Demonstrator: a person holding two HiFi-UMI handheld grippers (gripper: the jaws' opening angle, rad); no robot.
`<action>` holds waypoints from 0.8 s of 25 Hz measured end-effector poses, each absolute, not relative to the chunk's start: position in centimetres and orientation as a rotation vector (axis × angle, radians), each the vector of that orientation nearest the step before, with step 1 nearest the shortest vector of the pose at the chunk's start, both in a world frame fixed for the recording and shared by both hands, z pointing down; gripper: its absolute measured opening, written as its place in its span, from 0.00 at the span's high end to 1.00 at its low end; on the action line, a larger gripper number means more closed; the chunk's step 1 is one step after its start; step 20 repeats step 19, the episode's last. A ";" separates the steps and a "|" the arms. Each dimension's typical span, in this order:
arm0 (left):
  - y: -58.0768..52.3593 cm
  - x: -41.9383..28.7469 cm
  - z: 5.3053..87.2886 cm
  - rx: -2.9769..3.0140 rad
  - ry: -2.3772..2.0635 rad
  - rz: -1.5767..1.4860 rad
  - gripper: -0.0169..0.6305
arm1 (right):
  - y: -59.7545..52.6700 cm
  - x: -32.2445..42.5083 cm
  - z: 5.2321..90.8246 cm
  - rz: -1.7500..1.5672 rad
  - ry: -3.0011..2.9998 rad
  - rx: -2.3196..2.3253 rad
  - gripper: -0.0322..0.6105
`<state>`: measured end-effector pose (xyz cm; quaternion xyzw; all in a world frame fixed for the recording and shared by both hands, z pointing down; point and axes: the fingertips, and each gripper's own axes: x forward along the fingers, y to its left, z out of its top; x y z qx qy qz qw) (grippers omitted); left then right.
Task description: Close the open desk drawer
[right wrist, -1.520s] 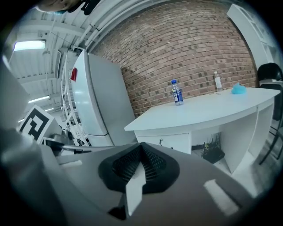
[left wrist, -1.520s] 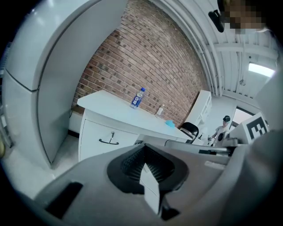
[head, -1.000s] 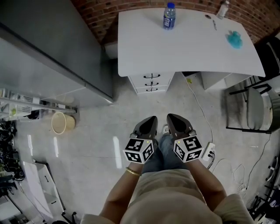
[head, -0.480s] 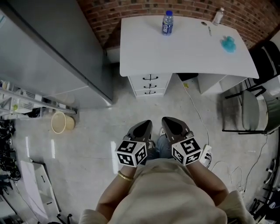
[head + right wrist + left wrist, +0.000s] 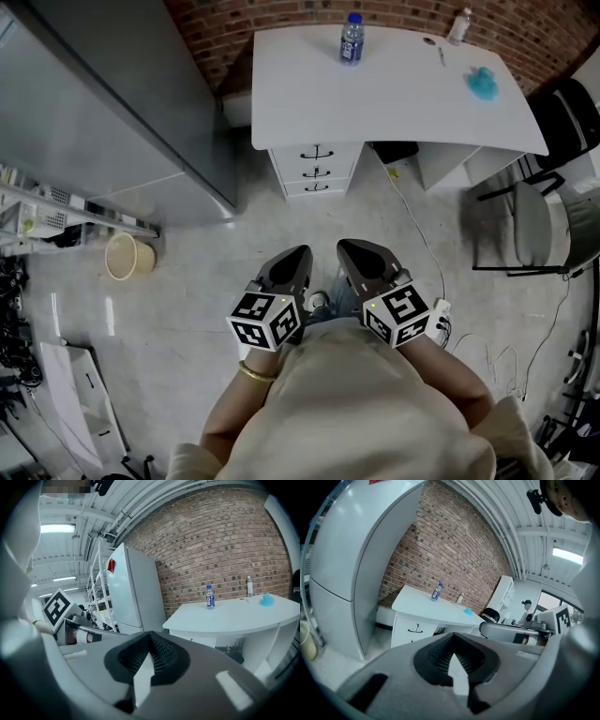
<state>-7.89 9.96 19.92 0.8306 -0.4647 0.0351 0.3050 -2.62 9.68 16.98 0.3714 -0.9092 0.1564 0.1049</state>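
Observation:
A white desk (image 5: 394,103) stands against the brick wall, with a three-drawer unit (image 5: 316,169) under its left end. The three black-handled fronts look flush from here; I cannot tell whether one stands out. My left gripper (image 5: 298,255) and right gripper (image 5: 349,249) hover side by side over the floor, well short of the drawers, both shut and holding nothing. The left gripper view shows its jaws (image 5: 451,653) closed, with the drawer unit (image 5: 410,629) far ahead. In the right gripper view the closed jaws (image 5: 149,651) point toward the desk (image 5: 234,613).
A water bottle (image 5: 352,39), a smaller bottle (image 5: 458,25) and a blue object (image 5: 480,83) sit on the desk. A tall grey refrigerator (image 5: 103,103) stands left of the drawers, a waste basket (image 5: 124,255) beside it. A black chair (image 5: 525,225) and a power strip (image 5: 439,314) are at right.
Both grippers have risen toward the head camera and drifted a little left in the picture, still side by side and shut. The desk has shifted slightly in view.

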 end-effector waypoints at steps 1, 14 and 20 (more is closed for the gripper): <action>10.0 -7.9 19.9 2.204 -1.226 0.095 0.98 | 9.7 -2.8 16.9 0.456 -2.683 1.093 0.95; 10.0 -7.3 19.3 2.256 -1.188 0.097 0.98 | 9.6 -3.1 16.7 0.444 -2.705 1.129 0.95; 10.0 -6.9 19.2 2.253 -1.178 0.095 0.98 | 9.7 -3.1 16.7 0.441 -2.702 1.120 0.95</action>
